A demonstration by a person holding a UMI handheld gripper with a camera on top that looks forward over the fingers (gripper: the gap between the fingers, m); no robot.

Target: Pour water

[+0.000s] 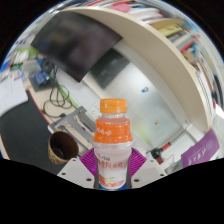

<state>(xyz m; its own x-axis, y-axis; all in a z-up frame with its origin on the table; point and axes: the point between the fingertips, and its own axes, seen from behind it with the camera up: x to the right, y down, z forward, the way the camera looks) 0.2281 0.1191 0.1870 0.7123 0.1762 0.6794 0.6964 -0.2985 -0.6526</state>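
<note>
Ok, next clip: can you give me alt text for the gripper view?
A plastic bottle with an orange cap and orange-and-white label stands upright between the gripper fingers, whose pink pads flank its lower half. To its left on the white table sits a dark cup; a dark monitor lies beyond.

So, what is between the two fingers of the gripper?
In the gripper view, an orange-capped bottle stands upright between the gripper's pink pads, which press its sides. A brown cup sits beside it.
</note>
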